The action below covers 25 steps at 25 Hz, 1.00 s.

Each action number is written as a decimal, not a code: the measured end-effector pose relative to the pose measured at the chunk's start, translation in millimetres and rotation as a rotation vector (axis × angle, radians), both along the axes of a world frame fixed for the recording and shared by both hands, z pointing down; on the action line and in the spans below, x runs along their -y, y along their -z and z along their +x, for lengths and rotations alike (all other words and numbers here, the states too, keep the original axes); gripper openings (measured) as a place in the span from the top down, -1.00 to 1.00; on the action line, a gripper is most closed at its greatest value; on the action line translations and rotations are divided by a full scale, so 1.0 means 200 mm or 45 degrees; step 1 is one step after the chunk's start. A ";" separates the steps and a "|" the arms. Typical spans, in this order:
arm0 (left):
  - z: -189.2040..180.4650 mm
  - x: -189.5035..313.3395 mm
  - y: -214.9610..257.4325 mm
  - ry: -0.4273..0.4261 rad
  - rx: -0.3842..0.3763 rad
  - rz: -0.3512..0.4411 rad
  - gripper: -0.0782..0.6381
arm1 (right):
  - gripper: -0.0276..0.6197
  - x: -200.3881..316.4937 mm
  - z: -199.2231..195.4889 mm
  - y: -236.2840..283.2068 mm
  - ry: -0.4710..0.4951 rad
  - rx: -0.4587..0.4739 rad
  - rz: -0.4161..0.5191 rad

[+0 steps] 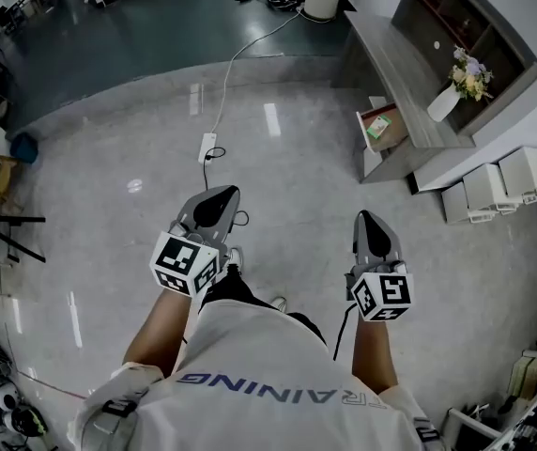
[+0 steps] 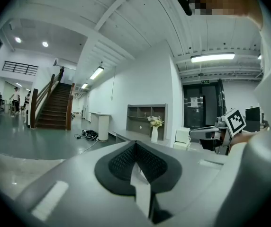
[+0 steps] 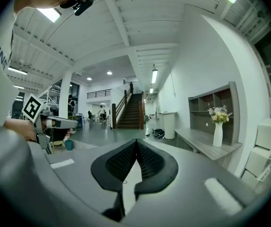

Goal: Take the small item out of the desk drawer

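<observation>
Over floor [image 1: 297, 172], left gripper [image 1: 222, 195] and right gripper [image 1: 366, 220] point forward, closed

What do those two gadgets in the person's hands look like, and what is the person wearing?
The left gripper and right gripper are smooth grey shells tapering to a point, with black textured pads inside. Each carries a white cube with black square markers. A thin dark cable trails from the right one. The shirt is white, short-sleeved, with grey-blue lettering.

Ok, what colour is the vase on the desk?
White; the vase shows best in the right gripper view.
</observation>
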<state>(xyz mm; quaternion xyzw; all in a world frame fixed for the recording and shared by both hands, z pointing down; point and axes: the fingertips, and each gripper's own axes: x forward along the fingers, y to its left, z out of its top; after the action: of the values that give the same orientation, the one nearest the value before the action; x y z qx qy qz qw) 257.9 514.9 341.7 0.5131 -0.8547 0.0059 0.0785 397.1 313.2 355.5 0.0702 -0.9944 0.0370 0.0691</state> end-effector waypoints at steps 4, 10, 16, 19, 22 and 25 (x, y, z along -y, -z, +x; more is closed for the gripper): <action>-0.15 -0.02 -0.04 0.014 -0.022 -0.016 0.79 | 0.87 -0.01 -0.15 -0.05 0.003 -0.026 -0.026; -0.49 0.01 -0.04 -0.043 -0.035 0.005 0.79 | 0.87 -0.03 -0.52 -0.02 -0.024 -0.057 0.011; -0.92 0.05 -0.01 -0.112 -0.075 0.020 0.79 | 0.87 -0.04 -0.89 0.06 -0.106 -0.079 0.085; -1.06 0.10 0.00 -0.168 -0.051 0.013 0.79 | 0.87 -0.02 -1.03 0.10 -0.148 -0.065 0.105; -1.18 0.17 -0.02 -0.189 -0.054 0.017 0.79 | 0.87 0.05 -1.12 0.08 -0.189 -0.080 0.116; -1.29 0.25 -0.03 -0.189 -0.059 0.014 0.79 | 0.87 0.18 -1.17 0.09 -0.251 -0.082 0.118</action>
<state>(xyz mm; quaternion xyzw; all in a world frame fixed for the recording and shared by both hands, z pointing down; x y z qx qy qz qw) -0.9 465.7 348.2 0.5755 -0.8122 -0.0048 0.0949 163.6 277.6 336.6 0.1718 -0.9807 -0.0046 0.0937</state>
